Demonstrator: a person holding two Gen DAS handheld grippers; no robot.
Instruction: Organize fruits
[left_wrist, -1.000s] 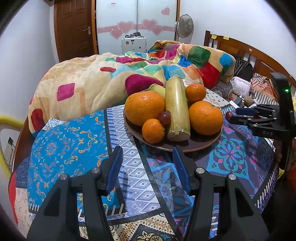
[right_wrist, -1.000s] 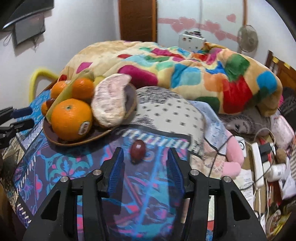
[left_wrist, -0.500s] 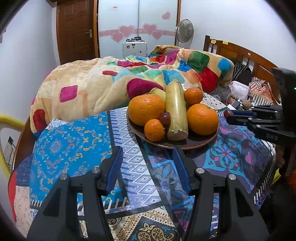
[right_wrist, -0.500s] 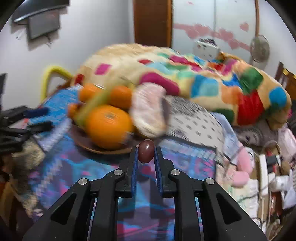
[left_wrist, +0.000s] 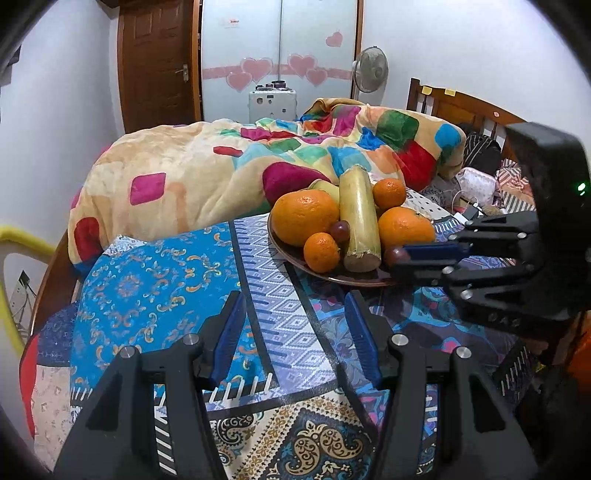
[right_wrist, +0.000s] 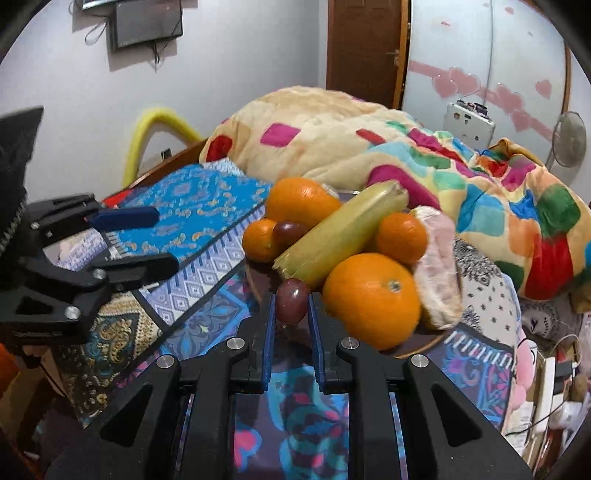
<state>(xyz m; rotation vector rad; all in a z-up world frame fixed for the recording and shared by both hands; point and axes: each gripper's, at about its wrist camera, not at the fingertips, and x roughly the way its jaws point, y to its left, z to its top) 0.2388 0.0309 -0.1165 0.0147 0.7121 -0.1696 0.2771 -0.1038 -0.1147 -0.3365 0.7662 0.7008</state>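
Observation:
My right gripper (right_wrist: 291, 306) is shut on a dark red grape (right_wrist: 292, 301) and holds it at the near rim of the brown fruit plate (right_wrist: 258, 286). The plate carries oranges (right_wrist: 371, 300), a long pale green fruit (right_wrist: 341, 234), a second grape (right_wrist: 290, 232) and a peeled pomelo piece (right_wrist: 437, 280). In the left wrist view the right gripper (left_wrist: 400, 258) comes in from the right with the grape (left_wrist: 395, 254) at the plate (left_wrist: 351, 278). My left gripper (left_wrist: 295, 336) is open and empty over the patterned cloth, short of the plate.
The plate sits on a bed covered with a patterned blue cloth (left_wrist: 155, 284). A bulky multicoloured blanket (left_wrist: 229, 170) lies behind it. Cables, chargers and small clutter (right_wrist: 546, 365) lie at the bed's right side. A wooden headboard (left_wrist: 465, 107) stands at the back right.
My right gripper closed on the grape lying on the cloth, lifted it and carried it left to the plate's rim. My left gripper stayed open and drew back slightly.

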